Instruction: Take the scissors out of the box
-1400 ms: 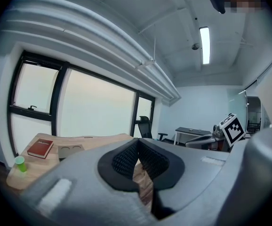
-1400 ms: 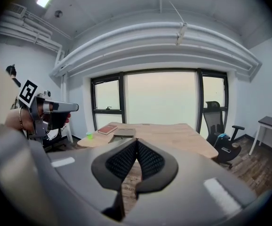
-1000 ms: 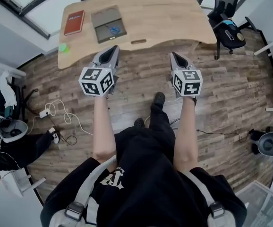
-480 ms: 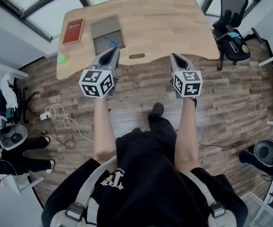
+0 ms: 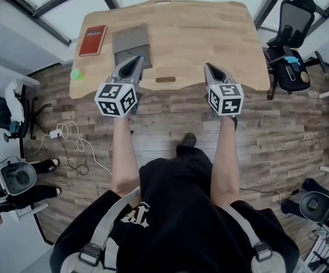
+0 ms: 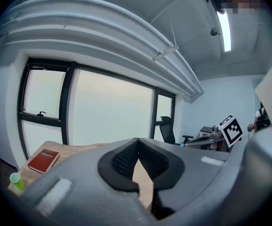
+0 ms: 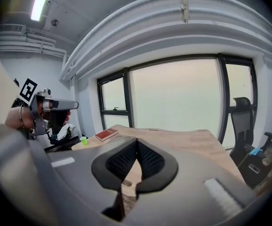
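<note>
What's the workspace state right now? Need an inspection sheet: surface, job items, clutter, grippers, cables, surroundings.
Surface: wooden desk, mostly bare.
Job's things: grey box on the desk's left part; scissors not visible, the left hand-held gripper covers the box's near end.
Clutter: red book left of the box; green cup at the near left corner.
Grippers: left hand-held gripper and right hand-held gripper both shut, nothing between the jaws, at the desk's near edge.
Cables: white cable on the floor, left.
Surroundings: wood floor, office chair at right, windows beyond the desk.
</note>
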Demonstrator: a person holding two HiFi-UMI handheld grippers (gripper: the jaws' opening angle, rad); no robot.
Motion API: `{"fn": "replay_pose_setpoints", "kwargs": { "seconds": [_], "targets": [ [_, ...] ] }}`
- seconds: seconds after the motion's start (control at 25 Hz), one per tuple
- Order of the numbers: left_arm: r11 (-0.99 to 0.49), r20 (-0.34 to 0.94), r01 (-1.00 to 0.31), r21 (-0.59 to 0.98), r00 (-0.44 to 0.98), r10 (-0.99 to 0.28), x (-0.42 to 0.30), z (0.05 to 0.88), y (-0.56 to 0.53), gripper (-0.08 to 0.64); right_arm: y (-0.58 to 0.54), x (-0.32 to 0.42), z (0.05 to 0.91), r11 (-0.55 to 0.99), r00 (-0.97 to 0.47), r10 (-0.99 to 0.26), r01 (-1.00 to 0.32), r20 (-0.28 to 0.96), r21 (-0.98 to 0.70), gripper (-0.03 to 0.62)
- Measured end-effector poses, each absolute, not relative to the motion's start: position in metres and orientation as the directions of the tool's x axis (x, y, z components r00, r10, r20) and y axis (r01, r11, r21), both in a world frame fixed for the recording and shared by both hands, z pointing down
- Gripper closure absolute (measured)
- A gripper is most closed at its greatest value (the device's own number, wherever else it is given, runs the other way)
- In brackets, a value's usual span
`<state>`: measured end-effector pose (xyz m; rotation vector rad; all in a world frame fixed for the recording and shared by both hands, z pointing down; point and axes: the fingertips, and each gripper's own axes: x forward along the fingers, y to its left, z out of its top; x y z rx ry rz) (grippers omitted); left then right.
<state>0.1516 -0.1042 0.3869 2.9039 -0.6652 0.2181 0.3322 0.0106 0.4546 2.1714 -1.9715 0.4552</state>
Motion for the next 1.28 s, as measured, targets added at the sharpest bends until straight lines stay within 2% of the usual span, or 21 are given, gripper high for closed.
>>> {"fn": "replay_pose_setpoints", "kwargs": {
  "seconds": [0.56,0.92,1.28],
  "targets": [
    [-0.809,0.169,-0.576,0.118,0.814,-0.555,0.171,0.389,-0.145,0.561,-0.063,0.37,0.459,0.041,-0.073,-0.94,-0.994,0.334,-0.102,0.591],
    [-0.707,0.205,-0.694,0.139,0.718,-0.665,0.123,0.401,-0.18,0.561,-0.124,0.332,0.472,0.18,-0.215,-0.908,-0.975,0.361,-0.127,0.591],
    [-0.653,0.196,-0.741,0.154,0.671,-0.715,0.086,0.408,-0.243,0.561,-0.202,0.295,0.477,0.261,-0.284,-0.884,-0.959,0.371,-0.113,0.591]
  ]
}}
